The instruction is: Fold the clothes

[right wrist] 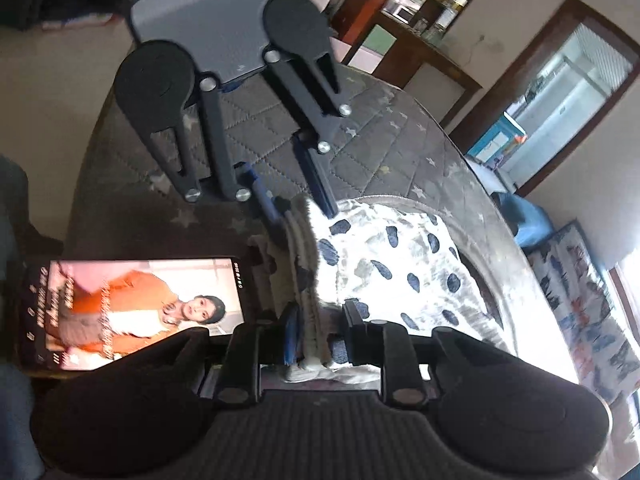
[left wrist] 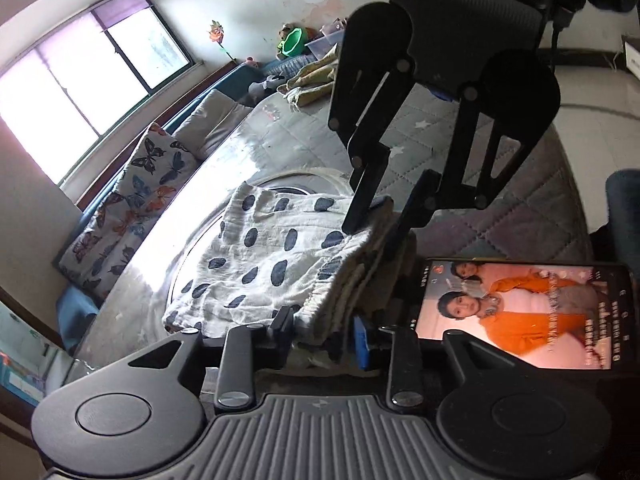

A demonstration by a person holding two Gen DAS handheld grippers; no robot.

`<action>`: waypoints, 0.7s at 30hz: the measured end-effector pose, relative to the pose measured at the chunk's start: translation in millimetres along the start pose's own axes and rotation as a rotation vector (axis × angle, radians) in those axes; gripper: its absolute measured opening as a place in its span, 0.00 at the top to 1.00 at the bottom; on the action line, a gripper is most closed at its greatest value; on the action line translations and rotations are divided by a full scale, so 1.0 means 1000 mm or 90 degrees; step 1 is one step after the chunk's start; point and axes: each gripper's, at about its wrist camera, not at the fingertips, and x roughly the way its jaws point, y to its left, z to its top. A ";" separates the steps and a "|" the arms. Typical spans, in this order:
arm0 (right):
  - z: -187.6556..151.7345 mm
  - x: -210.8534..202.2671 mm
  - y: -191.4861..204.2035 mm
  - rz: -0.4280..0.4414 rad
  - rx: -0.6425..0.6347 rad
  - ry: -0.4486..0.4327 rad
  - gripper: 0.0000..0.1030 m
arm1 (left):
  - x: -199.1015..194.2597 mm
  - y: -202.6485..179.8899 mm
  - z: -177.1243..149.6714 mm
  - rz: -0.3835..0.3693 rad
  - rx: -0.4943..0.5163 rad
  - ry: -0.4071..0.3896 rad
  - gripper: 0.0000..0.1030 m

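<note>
- On the quilted bed (left wrist: 500,216): folded white garment w/ dark spots (left wrist: 260,248), lying flat.
- Left claw (left wrist: 320,332) straddles its thick folded edge, jaws slightly apart, not pinching.
- Right claw (right wrist: 320,338) at same edge, fabric between jaws; grip unclear.
- Phone (left wrist: 524,312) just beside, screen lit.

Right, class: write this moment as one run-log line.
spotted cloth: folded, on bed | left hand-held gripper: open, astride its edge | right hand-held gripper: astride same edge, grip unclear | phone: beside cloth, screen lit
</note>
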 end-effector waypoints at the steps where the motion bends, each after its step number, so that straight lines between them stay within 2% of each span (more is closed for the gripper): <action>1: 0.000 -0.005 -0.004 0.008 0.016 -0.003 0.77 | -0.004 0.001 0.000 -0.007 -0.008 -0.004 0.56; 4: -0.001 -0.019 -0.015 0.038 0.063 -0.016 0.73 | -0.023 0.006 0.000 -0.026 -0.035 -0.032 0.48; 8: -0.001 -0.038 -0.037 0.066 0.146 -0.052 0.72 | -0.039 0.025 0.008 -0.035 -0.107 -0.076 0.47; 14: -0.006 -0.022 -0.077 -0.005 0.258 -0.061 0.72 | -0.033 0.051 0.023 -0.029 -0.237 -0.119 0.47; 17: -0.010 -0.003 -0.099 -0.028 0.315 -0.058 0.72 | -0.016 0.056 0.027 -0.042 -0.287 -0.111 0.48; 21: -0.019 0.024 -0.124 -0.047 0.364 -0.053 0.72 | 0.008 0.051 0.027 -0.072 -0.324 -0.072 0.48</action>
